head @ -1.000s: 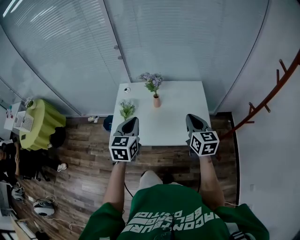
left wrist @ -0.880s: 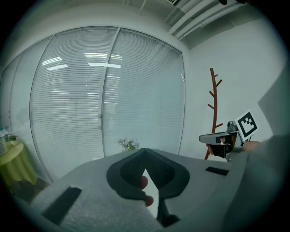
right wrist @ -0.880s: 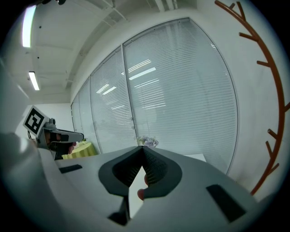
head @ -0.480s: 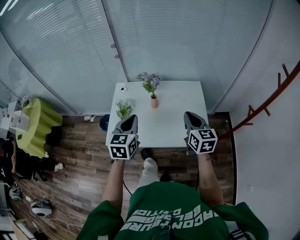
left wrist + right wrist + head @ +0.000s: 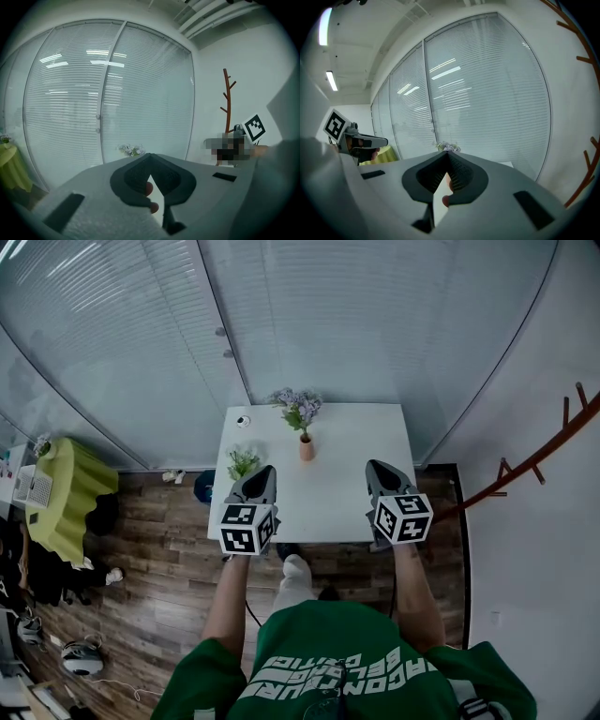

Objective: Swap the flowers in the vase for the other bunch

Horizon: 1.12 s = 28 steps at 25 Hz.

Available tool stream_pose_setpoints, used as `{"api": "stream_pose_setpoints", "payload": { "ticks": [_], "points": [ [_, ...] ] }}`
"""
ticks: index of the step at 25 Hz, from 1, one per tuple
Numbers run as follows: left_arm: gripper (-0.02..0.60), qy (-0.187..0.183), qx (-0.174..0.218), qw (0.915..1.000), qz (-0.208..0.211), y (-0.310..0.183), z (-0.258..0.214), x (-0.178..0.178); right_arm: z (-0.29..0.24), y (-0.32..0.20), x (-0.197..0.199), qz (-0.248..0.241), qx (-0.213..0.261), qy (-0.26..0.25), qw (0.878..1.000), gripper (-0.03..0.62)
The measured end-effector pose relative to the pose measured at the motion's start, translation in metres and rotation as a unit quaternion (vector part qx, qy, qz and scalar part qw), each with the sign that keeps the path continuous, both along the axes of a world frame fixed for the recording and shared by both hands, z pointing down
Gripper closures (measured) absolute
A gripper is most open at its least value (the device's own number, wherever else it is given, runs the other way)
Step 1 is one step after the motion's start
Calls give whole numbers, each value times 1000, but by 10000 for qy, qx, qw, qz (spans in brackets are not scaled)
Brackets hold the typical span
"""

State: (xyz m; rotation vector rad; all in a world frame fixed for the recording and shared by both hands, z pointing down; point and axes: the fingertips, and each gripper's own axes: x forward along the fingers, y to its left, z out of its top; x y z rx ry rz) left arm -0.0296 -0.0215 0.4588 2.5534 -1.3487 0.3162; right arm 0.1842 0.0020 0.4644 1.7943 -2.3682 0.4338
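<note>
Left gripper and right gripper, jaws shut and empty, well short of vase: open jaws first, grip flowers low by stems.

Head view looks steeply down on the table; gripper views share its flowers.

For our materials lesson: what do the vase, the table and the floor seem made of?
Vase: likely clay or ceramic, matte pinkish-tan.
Table: probably laminate or painted board, smooth plain white.
Floor: wood or wood-look planks, brown, visible seams.
</note>
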Motion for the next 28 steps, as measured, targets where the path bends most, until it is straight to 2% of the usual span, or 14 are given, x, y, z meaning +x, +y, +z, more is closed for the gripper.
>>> {"api": "stream_pose_setpoints", "payload": {
  "ticks": [16, 28],
  "points": [
    [582, 13, -288, 9995, 122, -103, 30, 6, 35, -97, -12, -27, -394, 106, 9992, 583],
    [581, -12, -694, 9976, 74, -133, 60, 1, 72, -135, -26, -303, -704, 172, 9969, 583]
  ]
}}
